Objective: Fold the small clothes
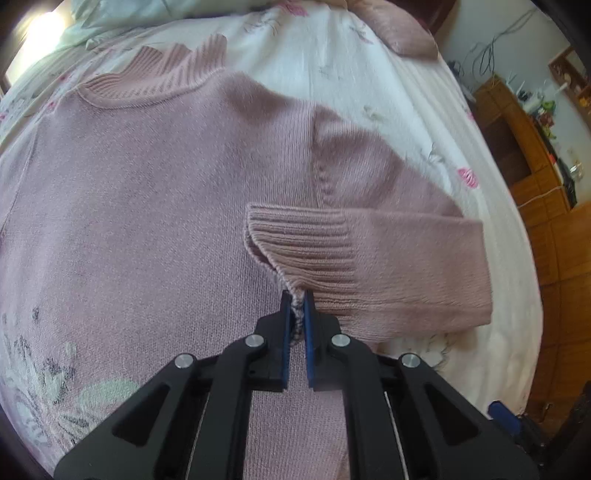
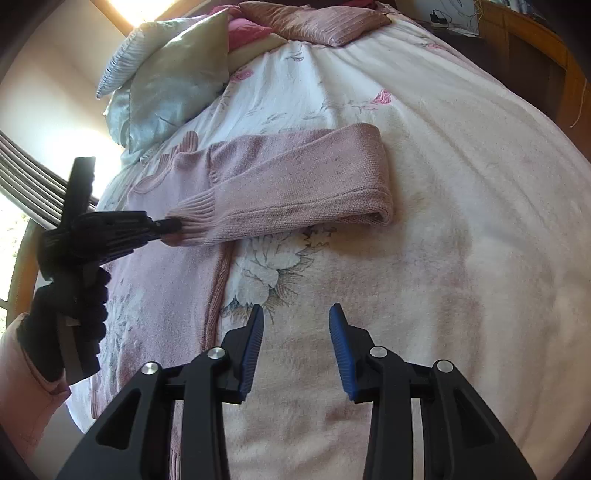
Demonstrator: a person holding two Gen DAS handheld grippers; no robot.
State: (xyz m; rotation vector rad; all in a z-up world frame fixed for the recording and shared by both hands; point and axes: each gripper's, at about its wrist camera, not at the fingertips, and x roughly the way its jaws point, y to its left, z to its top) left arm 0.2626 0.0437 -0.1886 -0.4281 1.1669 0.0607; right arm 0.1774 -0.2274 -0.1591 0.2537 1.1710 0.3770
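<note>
A pink knit sweater (image 1: 129, 206) lies flat on the flowered bedspread (image 1: 332, 74), its ribbed collar (image 1: 155, 77) at the far side. One sleeve (image 1: 413, 258) is doubled back over the body. My left gripper (image 1: 296, 295) is shut on the corner of that sleeve's ribbed cuff (image 1: 295, 240), just above the sweater's body. In the right wrist view the same sweater (image 2: 170, 280) lies at the left, the folded sleeve (image 2: 303, 177) reaches right, and the left gripper (image 2: 173, 224) pinches the cuff (image 2: 195, 221). My right gripper (image 2: 296, 314) hovers open over bare bedspread (image 2: 424, 240), right of the sweater's hem.
Pillows (image 2: 166, 74) and a pink cushion (image 2: 314, 18) lie at the head of the bed. A wooden cabinet (image 1: 524, 155) and a wooden floor (image 1: 565, 258) are beyond the bed's right edge. A gloved hand (image 2: 66, 317) with a pink sleeve holds the left gripper.
</note>
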